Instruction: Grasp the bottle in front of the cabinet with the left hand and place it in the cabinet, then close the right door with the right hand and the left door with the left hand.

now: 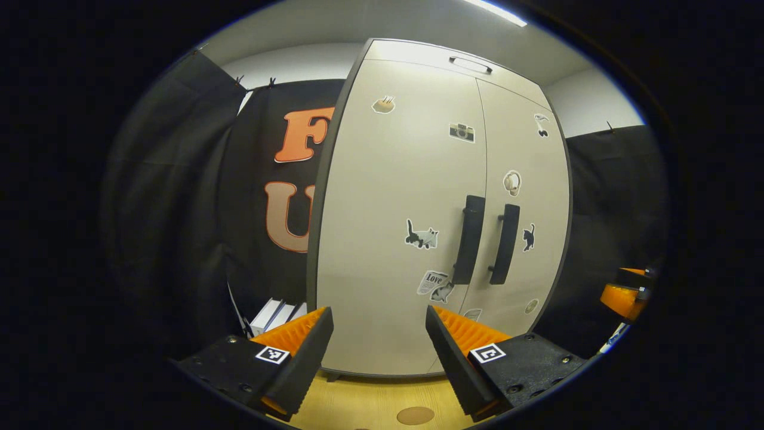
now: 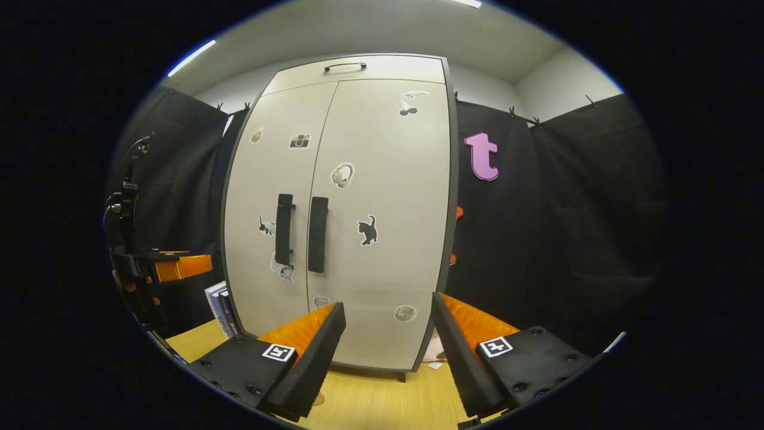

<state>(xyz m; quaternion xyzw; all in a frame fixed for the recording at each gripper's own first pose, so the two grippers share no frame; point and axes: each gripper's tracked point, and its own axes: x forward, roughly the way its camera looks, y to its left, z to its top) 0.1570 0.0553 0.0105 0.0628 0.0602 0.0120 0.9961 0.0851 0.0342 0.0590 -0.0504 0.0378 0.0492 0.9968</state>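
Note:
A tall pale cabinet [image 1: 412,227] with stickers stands on the wooden tabletop, and both of its doors are closed. Its left door handle [image 1: 469,240] and right door handle [image 1: 505,243] sit side by side near the middle seam. My left gripper [image 1: 379,358] is open, a short way in front of the left door, with nothing between its fingers. In the right gripper view the cabinet [image 2: 340,221] faces me squarely, and my right gripper [image 2: 388,358] hangs open before the right door. The left gripper [image 2: 161,266] also appears at that view's left edge.
The wooden tabletop [image 1: 370,403] runs under the cabinet. Some white books or boxes [image 1: 276,315] lean beside the cabinet's left side, and show again as books [image 2: 219,307] in the right gripper view. Black cloth walls close in the booth on both sides.

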